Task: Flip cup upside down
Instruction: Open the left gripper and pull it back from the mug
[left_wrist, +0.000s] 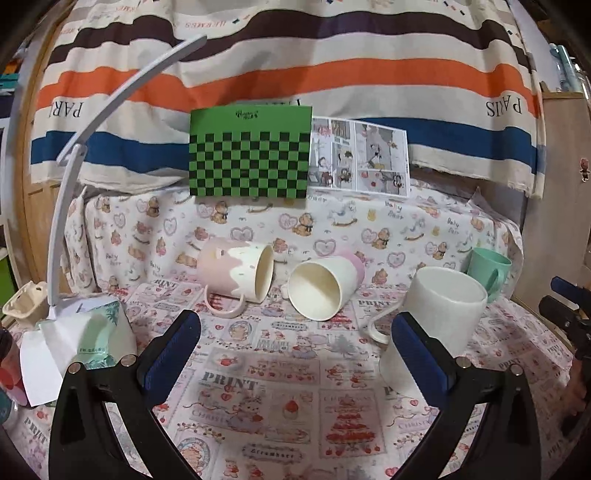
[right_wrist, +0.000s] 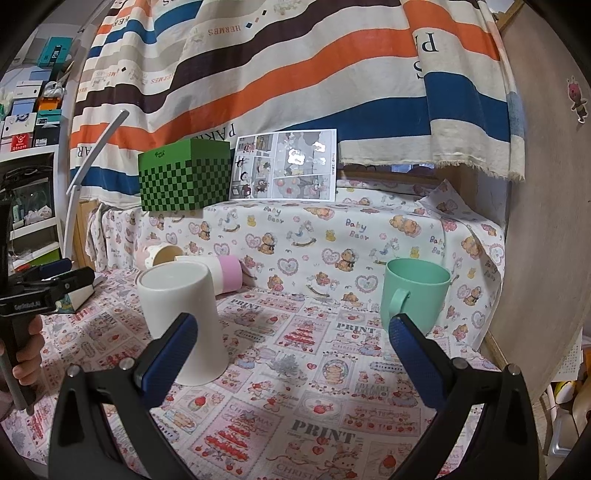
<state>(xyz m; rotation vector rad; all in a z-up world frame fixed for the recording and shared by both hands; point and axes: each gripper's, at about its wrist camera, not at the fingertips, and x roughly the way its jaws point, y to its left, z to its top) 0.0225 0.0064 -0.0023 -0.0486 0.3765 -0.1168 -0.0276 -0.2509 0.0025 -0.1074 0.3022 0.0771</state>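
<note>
Your left gripper (left_wrist: 295, 347) sits closest to the lens, its 2 blue-padded fingers spread wide with nothing between them, hovering over the printed tablecloth (left_wrist: 273, 391). Your right gripper (right_wrist: 293, 349) is likewise spread wide and holds nothing.

Behind everything hangs the striped curtain (left_wrist: 295, 74), far ahead of both tools. Below it, straight ahead of your left gripper, stands the green checkered box (left_wrist: 249, 155), with a comic sheet (left_wrist: 360, 157) propped just to its right. A white lamp arm (left_wrist: 110, 96) arcs up at the far left.

The white mug (left_wrist: 439, 317) stands mouth down, just beyond your left gripper's right finger; from the right wrist view it is just behind your right gripper's left finger (right_wrist: 184, 321). Whether either finger touches it, you cannot tell.

Ahead of your left gripper, between its fingers, 2 cups lie on their sides: the cream-and-pink cup (left_wrist: 321, 288) with its mouth toward you, and left of it the pink drip-pattern mug (left_wrist: 236, 271), handle down.

The mint mug (right_wrist: 415, 295) stands upright, mouth up, just beyond your right gripper's right finger.
</note>
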